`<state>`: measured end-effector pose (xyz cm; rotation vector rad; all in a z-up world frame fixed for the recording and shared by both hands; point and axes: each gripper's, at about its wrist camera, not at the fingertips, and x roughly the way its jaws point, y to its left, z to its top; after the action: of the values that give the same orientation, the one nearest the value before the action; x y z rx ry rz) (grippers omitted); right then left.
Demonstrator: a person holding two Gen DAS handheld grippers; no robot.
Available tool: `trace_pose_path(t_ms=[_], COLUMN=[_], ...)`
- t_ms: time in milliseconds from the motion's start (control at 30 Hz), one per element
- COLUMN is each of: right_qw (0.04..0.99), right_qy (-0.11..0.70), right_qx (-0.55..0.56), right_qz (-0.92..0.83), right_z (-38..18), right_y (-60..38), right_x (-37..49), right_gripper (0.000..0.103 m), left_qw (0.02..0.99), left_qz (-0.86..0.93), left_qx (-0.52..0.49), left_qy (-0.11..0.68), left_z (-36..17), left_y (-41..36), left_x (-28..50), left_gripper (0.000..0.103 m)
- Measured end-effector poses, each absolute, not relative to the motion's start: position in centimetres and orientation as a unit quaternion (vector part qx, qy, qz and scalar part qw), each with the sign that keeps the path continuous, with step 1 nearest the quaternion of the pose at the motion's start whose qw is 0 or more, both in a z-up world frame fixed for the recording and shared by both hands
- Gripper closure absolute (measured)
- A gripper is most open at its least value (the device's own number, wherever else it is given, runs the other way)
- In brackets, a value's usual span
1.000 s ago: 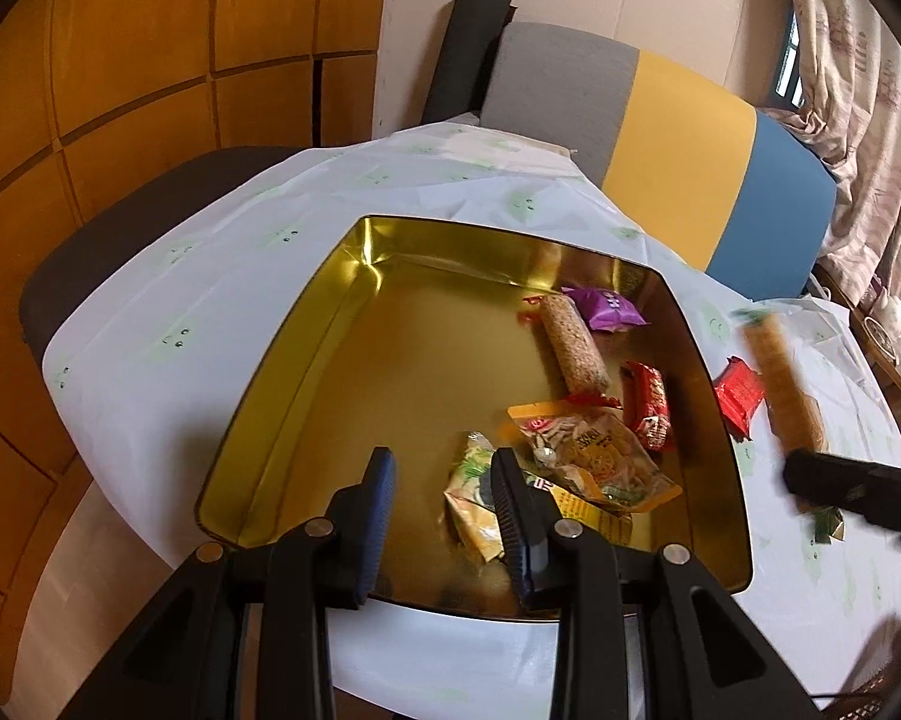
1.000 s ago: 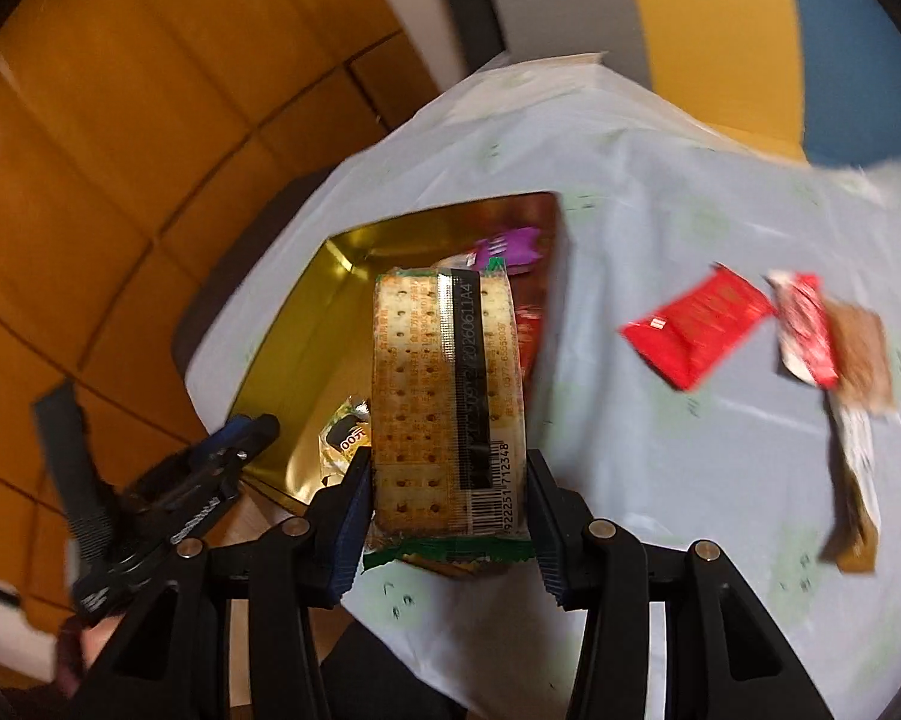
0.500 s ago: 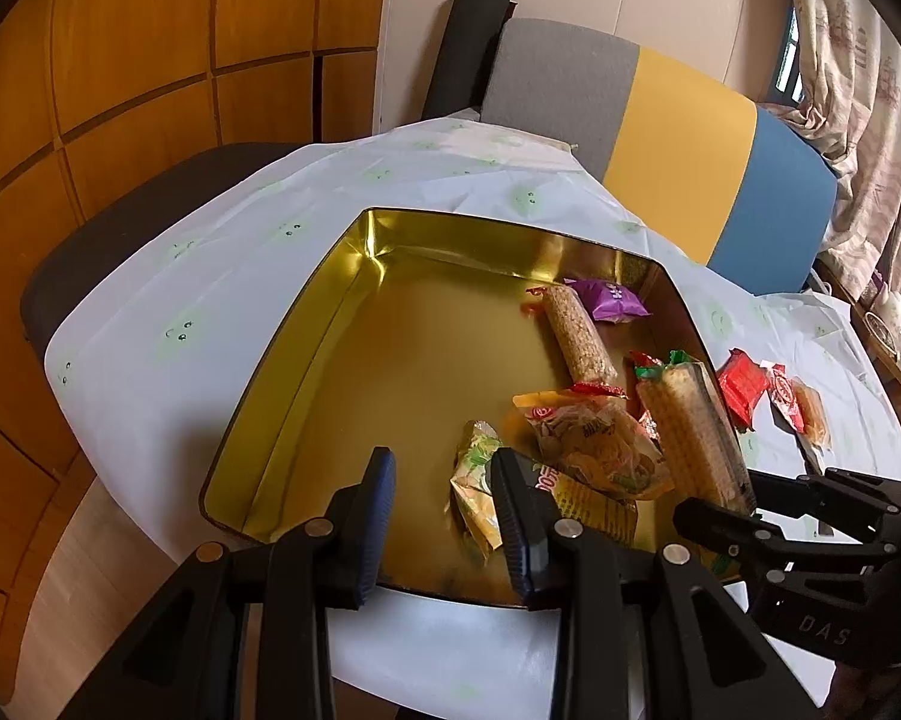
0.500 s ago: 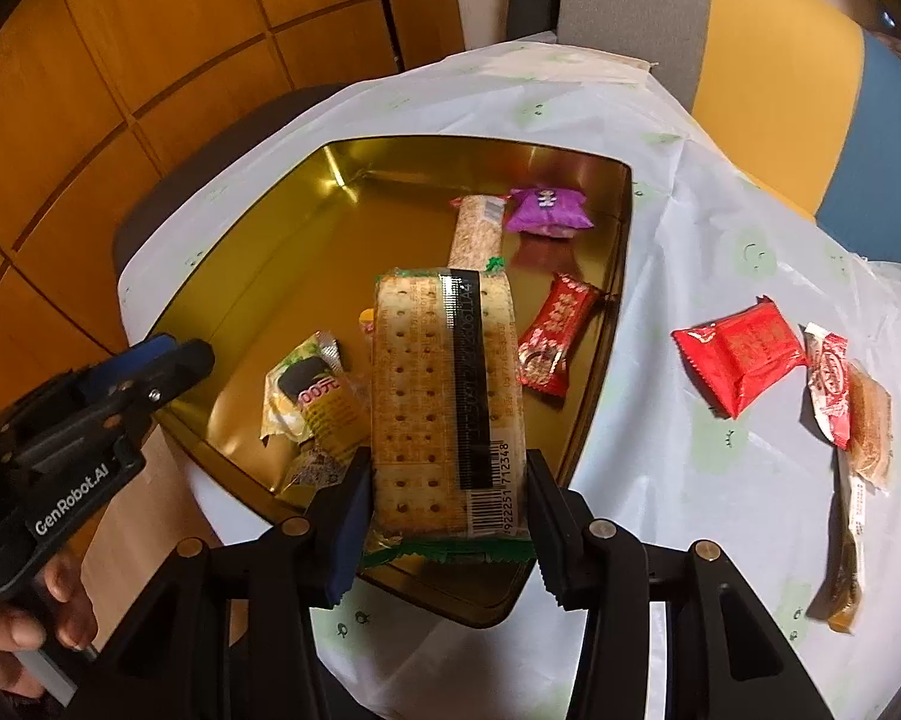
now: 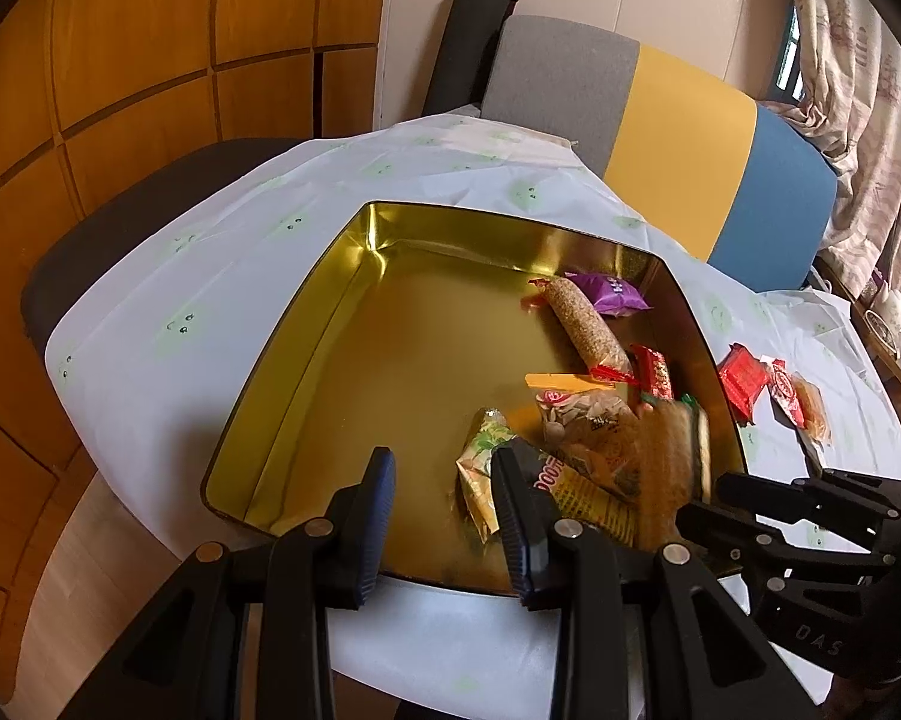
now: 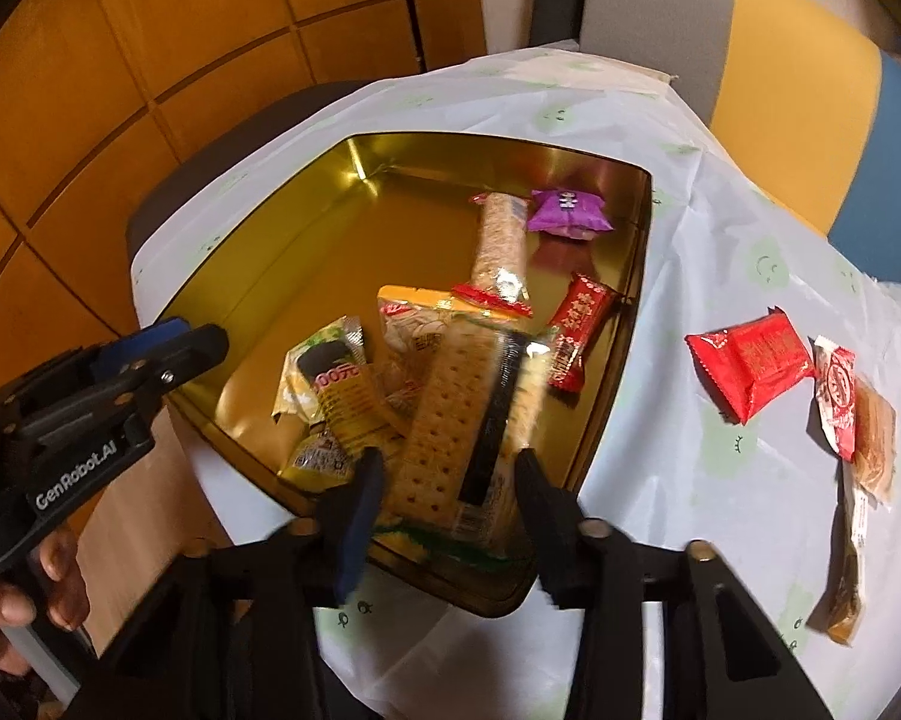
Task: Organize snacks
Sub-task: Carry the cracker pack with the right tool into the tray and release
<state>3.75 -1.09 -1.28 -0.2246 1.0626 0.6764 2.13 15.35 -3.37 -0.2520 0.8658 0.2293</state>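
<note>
- Cracker pack has gone from upright between the right gripper's fingers, above the near rim of the gold tin, to tilted and smeared with motion, tipping onto the snacks already inside.
- That gripper's jaws are closing. The pack still shows between them in the right wrist view, but a gap stands at the left finger and the pads do not seem to press on it, so I judge it let go.
- Seen from the left wrist view, the same pack is a blur just ahead of the right gripper's tips, at the tin's near right corner.
- Left gripper has not shifted. Its fingers stand a little apart with nothing between them, over the tin's near edge.
- Inside the tin lie a purple packet, a long seed bar and several flat packets, which the crackers are landing across.
- For the task, this snack counts as all but delivered.
- Still out on the tablecloth, well apart from the tin, are a red packet, a red-and-white packet and a brown cake touching it.
- Those look like the right gripper's next pickups.
</note>
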Motion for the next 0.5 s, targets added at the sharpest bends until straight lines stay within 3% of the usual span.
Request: trace_pose_path(t_ms=[100, 200, 500], right_qw=[0.798, 0.796, 0.789], right_qy=[0.500, 0.499, 0.514], right_qx=[-0.106, -0.120, -0.140], right_qz=[0.319, 0.321, 0.306], right_z=[-1.6, -1.9, -3.7], right_y=[-1.0, -0.4, 1.0], right_x=[3.8, 3.8, 4.9], right_gripper=[0.067, 0.077, 0.077], left_qw=[0.894, 0.894, 0.893], left_qz=[0.110, 0.111, 0.111], left_qx=[-0.122, -0.123, -0.119], left_qy=[0.416, 0.416, 0.419], left_z=[-3.3, -3.3, -3.5], left_y=[15.4, 15.5, 15.5], left_x=[2.0, 1.9, 1.7], left_gripper=[0.070, 0.070, 0.070])
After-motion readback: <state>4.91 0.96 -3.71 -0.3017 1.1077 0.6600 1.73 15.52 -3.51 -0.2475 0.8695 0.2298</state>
